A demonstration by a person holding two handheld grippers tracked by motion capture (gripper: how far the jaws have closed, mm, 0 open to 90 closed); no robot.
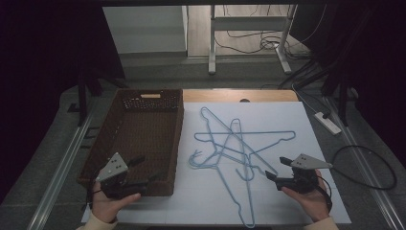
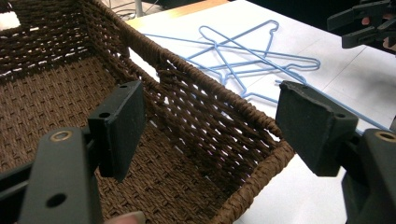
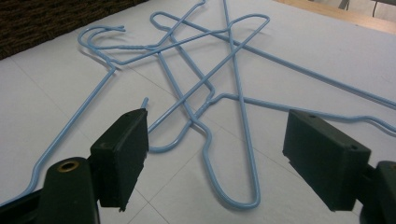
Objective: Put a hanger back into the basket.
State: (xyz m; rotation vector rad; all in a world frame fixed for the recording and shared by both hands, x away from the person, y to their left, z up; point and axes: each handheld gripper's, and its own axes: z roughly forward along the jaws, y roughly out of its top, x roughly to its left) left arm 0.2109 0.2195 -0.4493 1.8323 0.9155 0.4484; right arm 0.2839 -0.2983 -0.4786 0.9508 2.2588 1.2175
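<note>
Several blue wire hangers, maybe three or four in the tangle, lie on the white table beside the empty wicker basket. Left claw and right claw both gape apart, holding nothing; no hanger looks moved yet.

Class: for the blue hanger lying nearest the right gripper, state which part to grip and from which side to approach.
Grip its long straight wire from above, jaws straddling it. The hanger lies flat on the white sheet, and the open right gripper sits beside it.
</note>
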